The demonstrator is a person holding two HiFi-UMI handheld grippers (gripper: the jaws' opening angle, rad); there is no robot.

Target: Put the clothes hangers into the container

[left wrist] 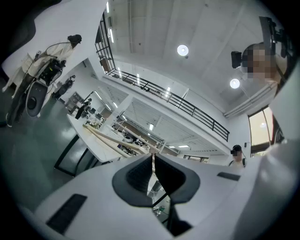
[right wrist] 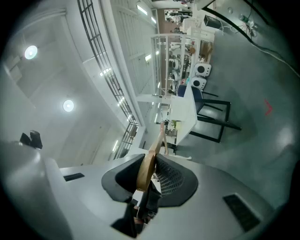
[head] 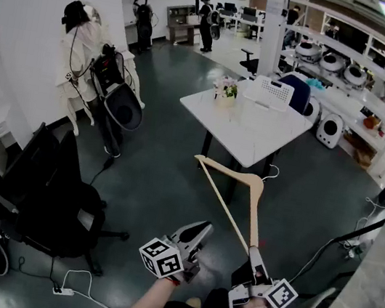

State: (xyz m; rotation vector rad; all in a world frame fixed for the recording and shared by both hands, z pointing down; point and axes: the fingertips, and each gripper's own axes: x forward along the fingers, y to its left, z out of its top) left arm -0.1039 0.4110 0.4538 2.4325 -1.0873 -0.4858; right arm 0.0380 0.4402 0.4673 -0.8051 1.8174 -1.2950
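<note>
Above the dark floor (head: 152, 172), a little short of the white table (head: 244, 133), the person holds a wooden hanger (head: 223, 199) up in the air with the right gripper (head: 254, 255). From where I stand, the jaws are clamped on the near end of the hanger. The rest of its pale frame slants up and away from the gripper toward the table's near corner. In the right gripper view the wood (right wrist: 157, 143) runs straight out from between the two dark pads (right wrist: 172, 180) of the right gripper (right wrist: 151, 165), pinched tight on both sides.

The left gripper (head: 198, 232) hangs beside it, lower and to the left, clear of the hanger. Its own view shows the left gripper (left wrist: 153, 161) with the jaws pressed together and nothing caught between them.

The container (head: 271, 93), a white basket with perforated walls, sits toward the far end of the table, well apart from the hanger. I cannot see into it from here. Beside it, at the table's left corner, stands a small pot of flowers (head: 226, 88).

Off to the left a black office chair (head: 59, 196) stands on the floor, and beyond it, near the wall, a person in pale clothing (head: 79, 45) stands next to some dark gear. Shelves with round white appliances (head: 332, 62) line the right side of the room behind the table.
</note>
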